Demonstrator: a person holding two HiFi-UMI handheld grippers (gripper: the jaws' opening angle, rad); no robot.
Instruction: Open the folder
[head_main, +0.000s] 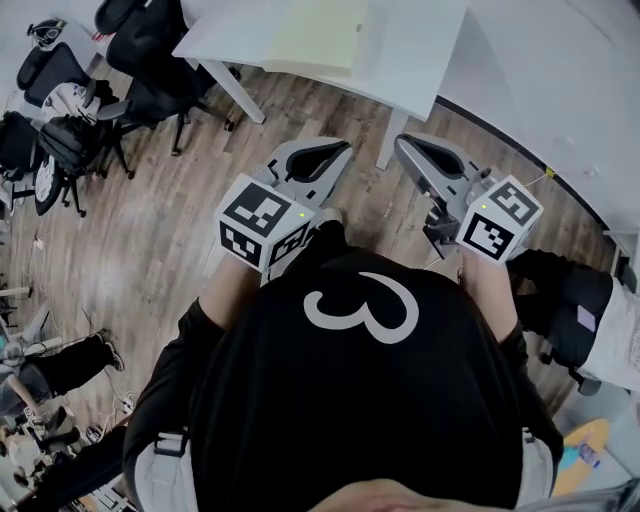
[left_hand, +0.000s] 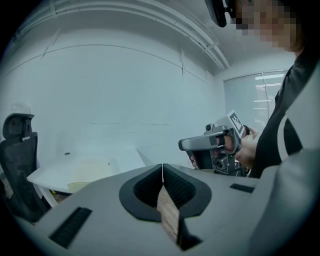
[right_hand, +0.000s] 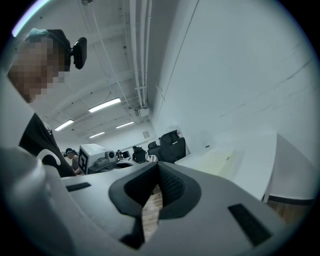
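A pale yellow folder (head_main: 312, 36) lies flat and closed on the white table (head_main: 420, 50) ahead of me. Both grippers hang over the wooden floor, short of the table's near edge and apart from the folder. My left gripper (head_main: 338, 150) is shut with nothing in it, and my right gripper (head_main: 404, 145) beside it is also shut and holds nothing. In the left gripper view the jaws (left_hand: 162, 166) meet at the tip, the folder (left_hand: 90, 170) sits off to the left and the right gripper (left_hand: 212, 145) shows at right. From the right gripper (right_hand: 157, 163) the folder (right_hand: 217, 161) lies ahead to the right.
Black office chairs (head_main: 150, 60) stand at the table's left end. The table's legs (head_main: 235, 92) come down to the floor in front of me. A seated person's legs (head_main: 560, 300) are at my right, and another person sits low at the left (head_main: 60, 365). A white wall runs behind the table.
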